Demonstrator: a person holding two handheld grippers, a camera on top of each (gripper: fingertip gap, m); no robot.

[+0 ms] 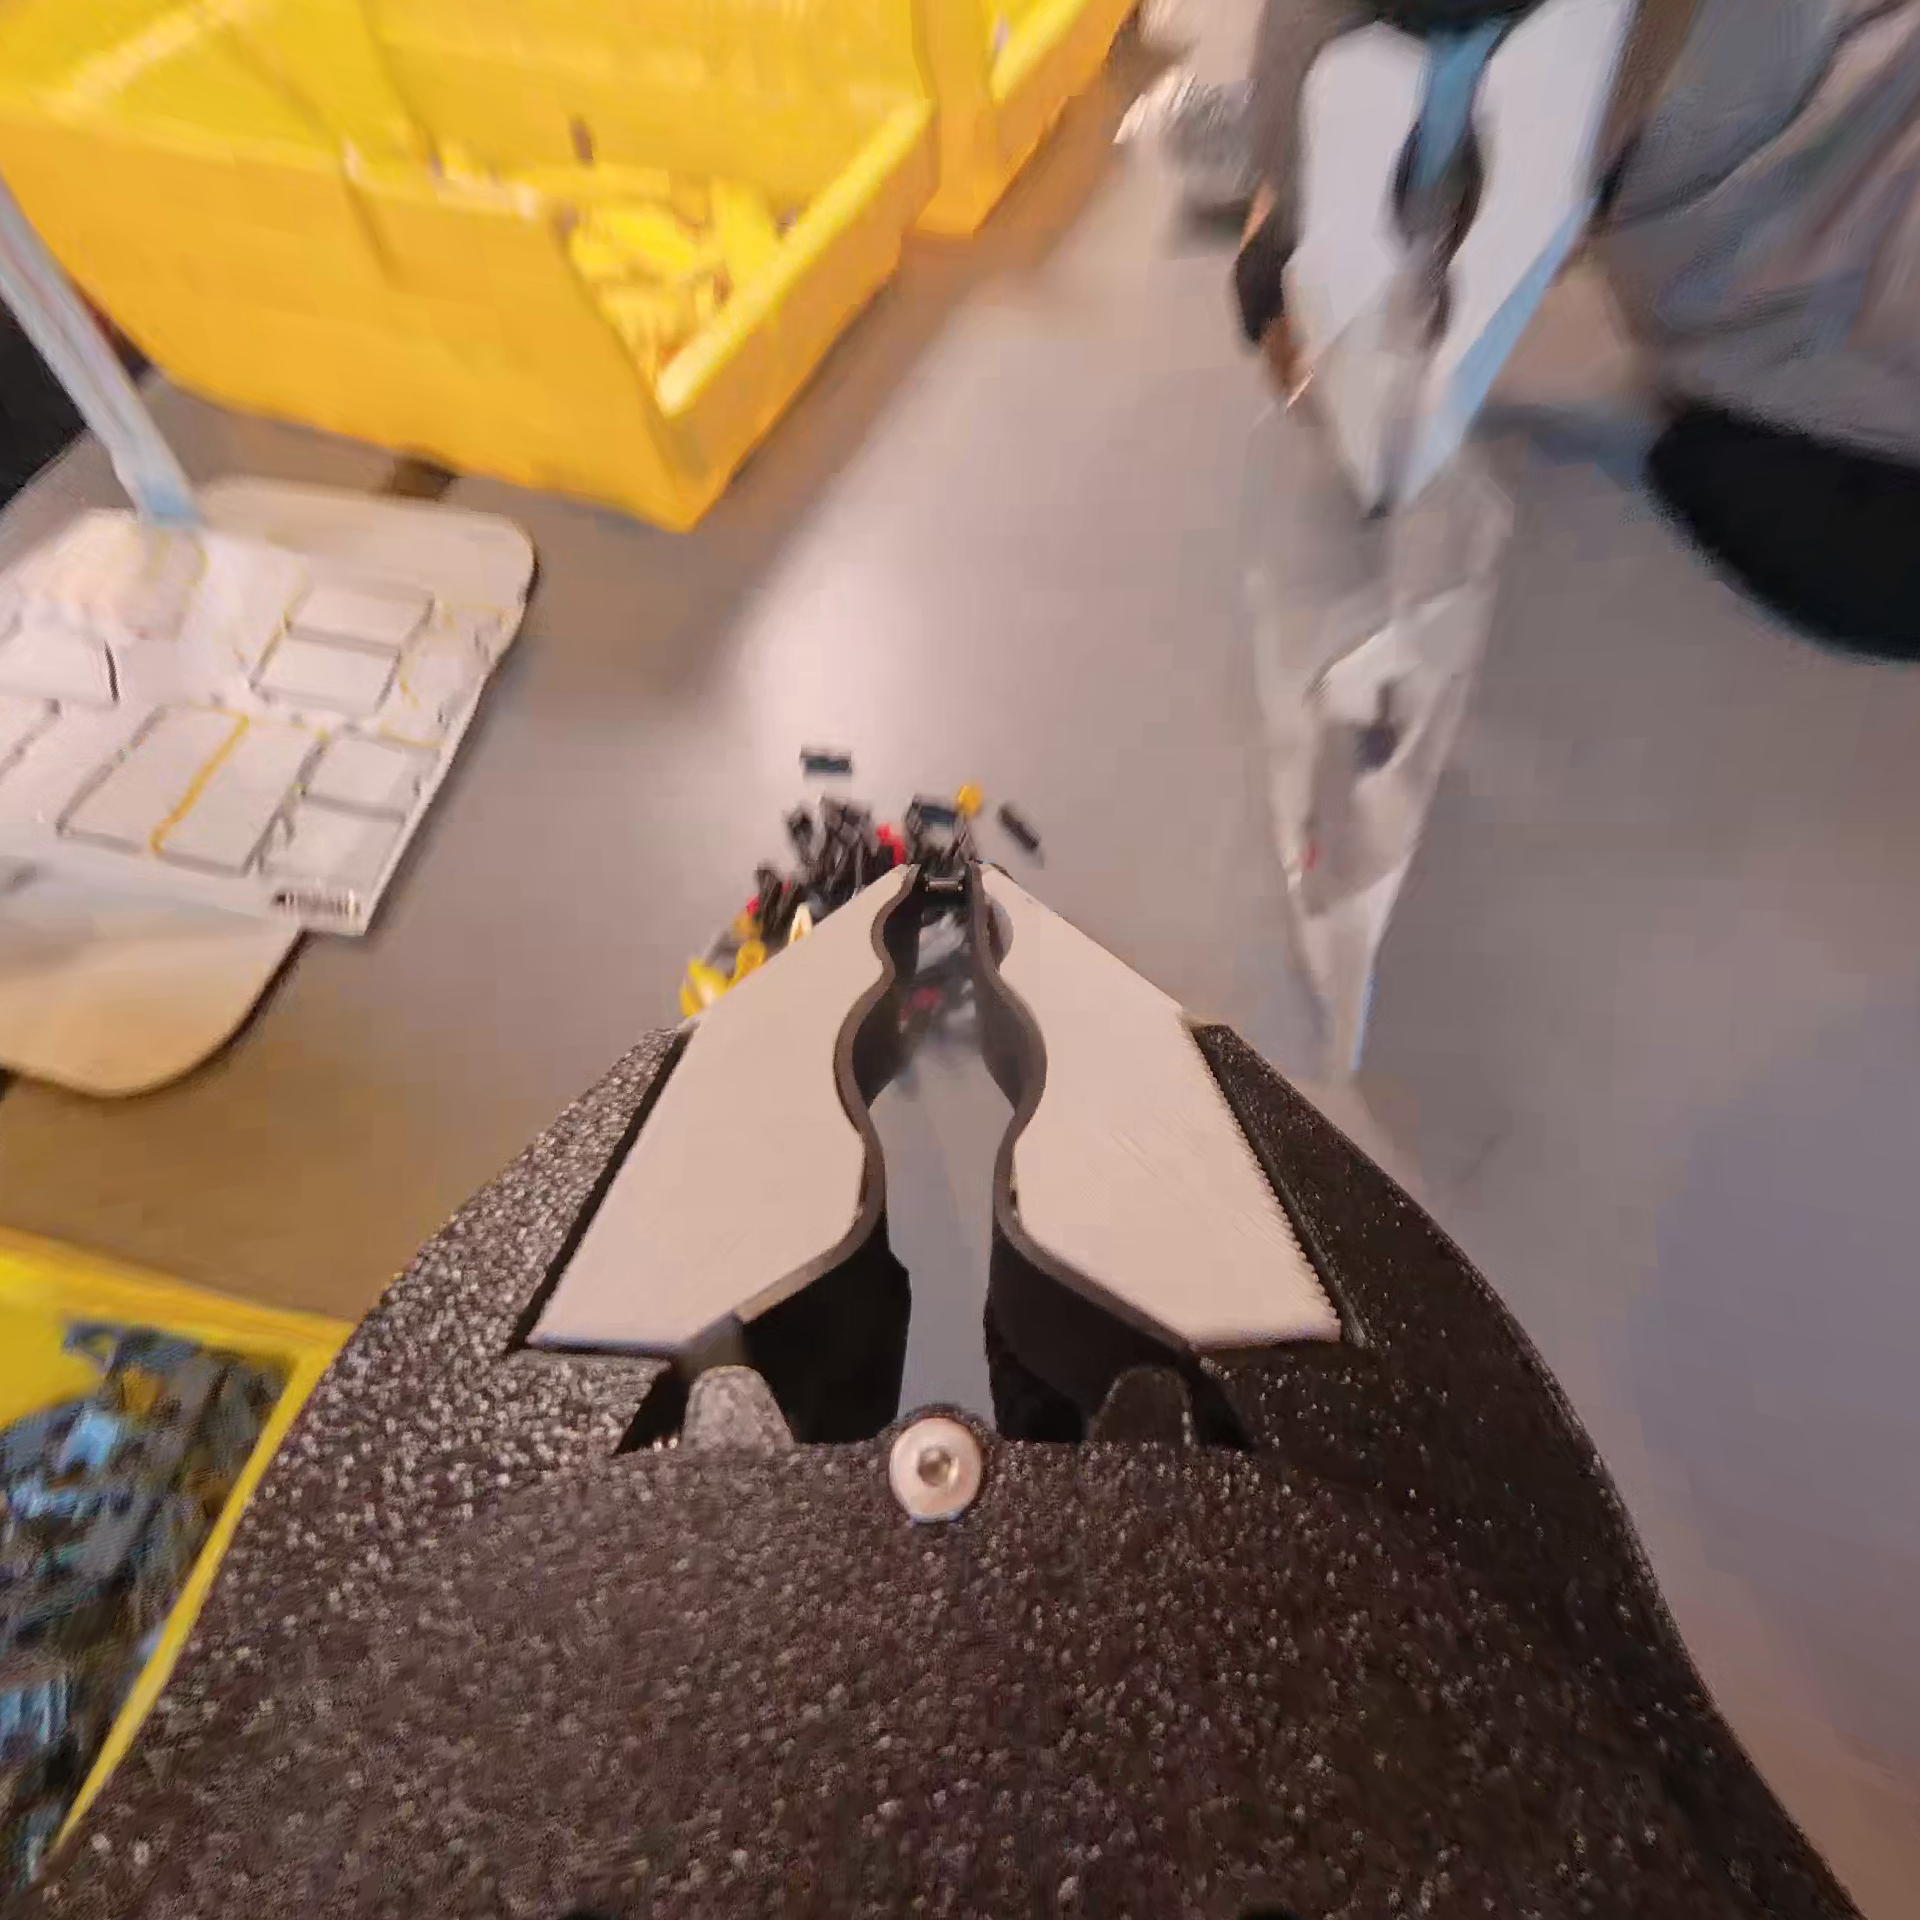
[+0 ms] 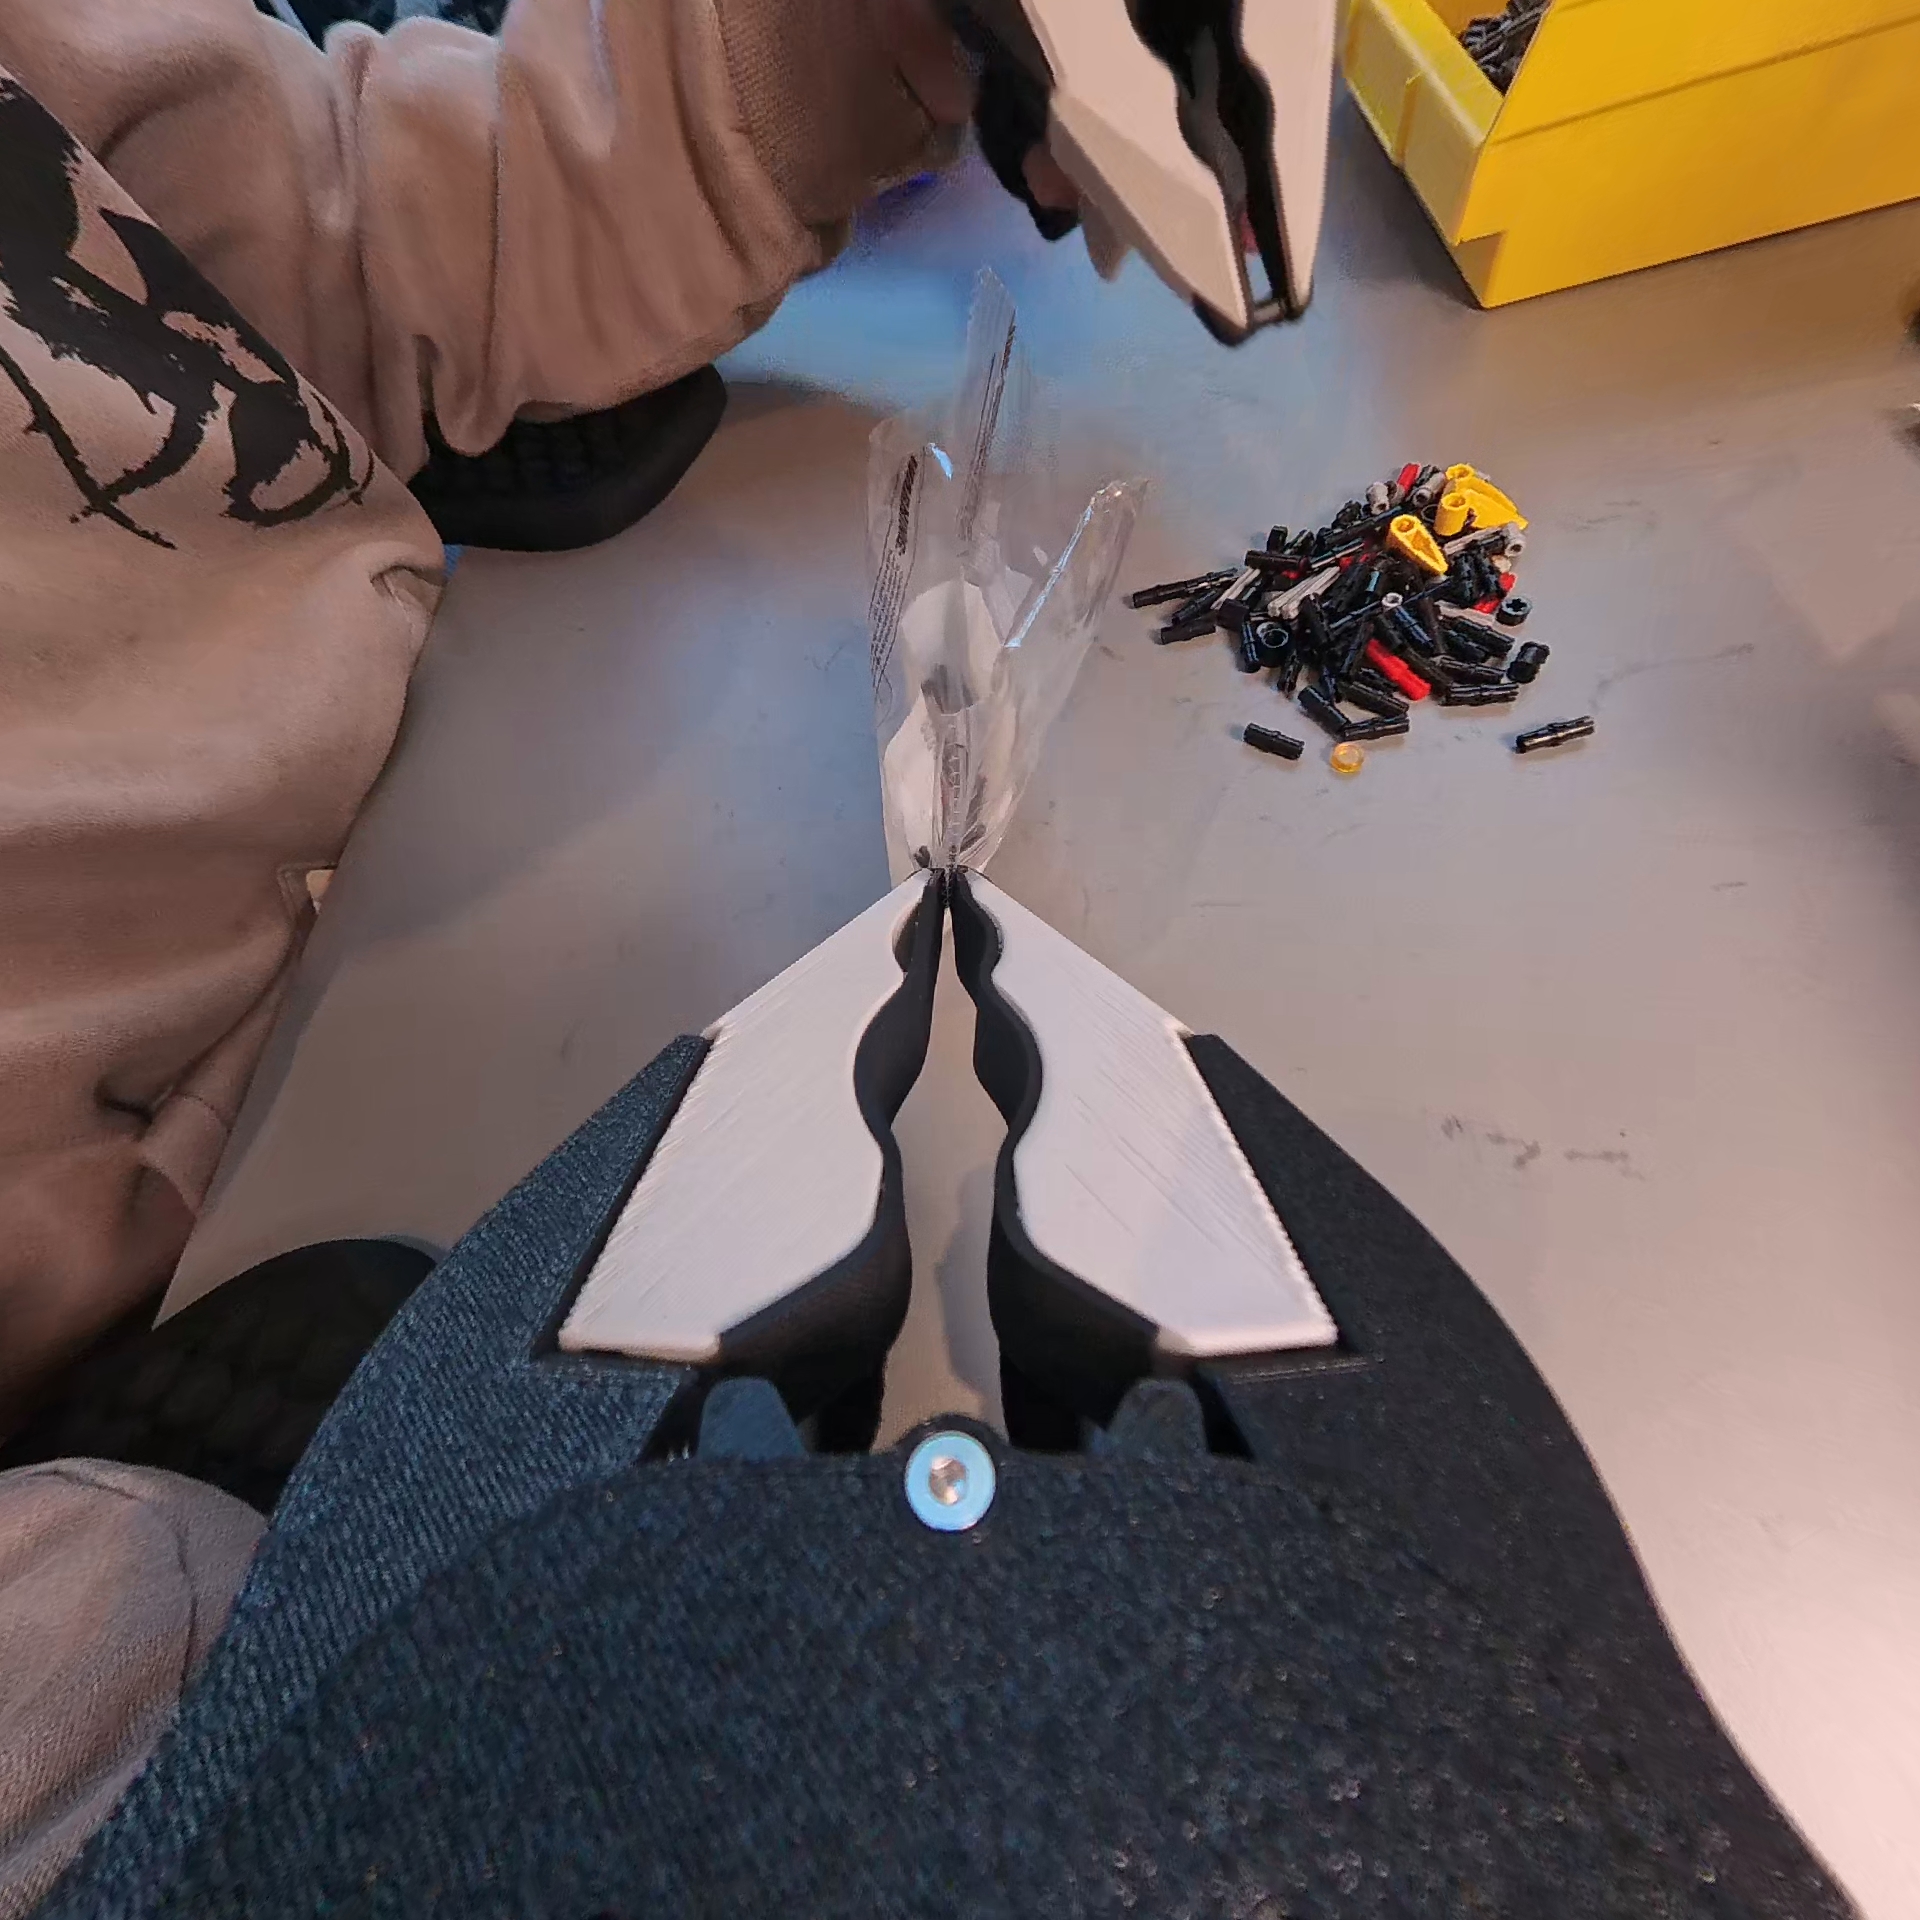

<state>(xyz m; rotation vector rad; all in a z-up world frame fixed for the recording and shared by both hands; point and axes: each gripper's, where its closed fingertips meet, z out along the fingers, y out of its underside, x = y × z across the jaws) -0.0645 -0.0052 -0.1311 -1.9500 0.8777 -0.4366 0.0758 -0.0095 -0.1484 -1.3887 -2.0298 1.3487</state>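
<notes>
**Pinching a clear bag and a small black part beside a heap of pieces**

Gripping a crumpled clear plastic bag at its gathered end, the right gripper has its jaws pressed together on the film, and the bag stands up ahead of the tips. It looks nearly empty; only a white slip shows inside.

The left gripper has its jaws drawn close with a narrow gap, and a small black part sits pinched between the tips. Just beyond and under those tips lies a loose pile of small pieces on the grey tabletop: mostly black pins, with some red, grey and yellow ones. In the right wrist view this pile lies ahead and to the right of the jaws, apart from the bag.

Ahead and to the left of the left jaws stands a yellow bin holding yellow pieces, blurred. Nearer on the left lies a white printed sheet. Beside the gripper body at lower left, another yellow bin holds dark and bluish pieces. A person's beige sleeve fills the left of the right wrist view.
</notes>
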